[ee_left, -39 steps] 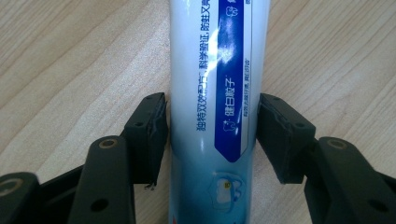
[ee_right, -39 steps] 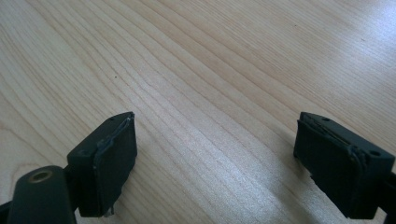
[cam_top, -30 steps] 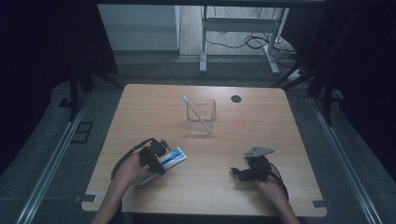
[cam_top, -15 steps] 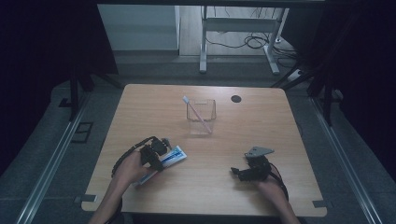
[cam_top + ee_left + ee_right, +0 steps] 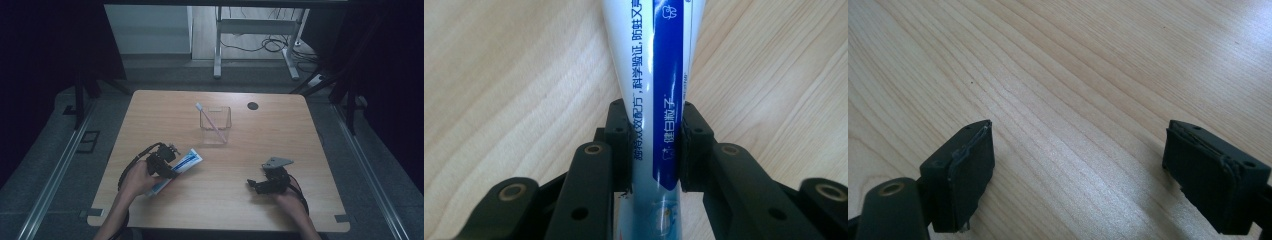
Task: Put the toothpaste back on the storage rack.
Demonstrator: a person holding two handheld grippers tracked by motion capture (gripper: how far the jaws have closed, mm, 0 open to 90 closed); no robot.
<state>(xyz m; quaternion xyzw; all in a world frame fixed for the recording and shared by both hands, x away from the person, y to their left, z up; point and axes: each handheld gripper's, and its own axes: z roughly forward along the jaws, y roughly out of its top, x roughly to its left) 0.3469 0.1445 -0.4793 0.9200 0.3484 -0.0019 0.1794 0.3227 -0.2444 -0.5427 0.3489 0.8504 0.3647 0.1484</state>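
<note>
blue-and-white toothpaste tube [image 5: 656, 100] pinched by the left hand-held gripper [image 5: 655, 150].

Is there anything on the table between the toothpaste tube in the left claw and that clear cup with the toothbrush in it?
Nothing visible. The left claw, just closing, grips the toothpaste tube, and bare table lies between it and the clear cup holding the toothbrush.

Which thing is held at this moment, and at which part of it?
The left gripper has just closed its jaws on the toothpaste tube, gripping it across its flat sides, along the printed body. The right gripper holds nothing.
</note>
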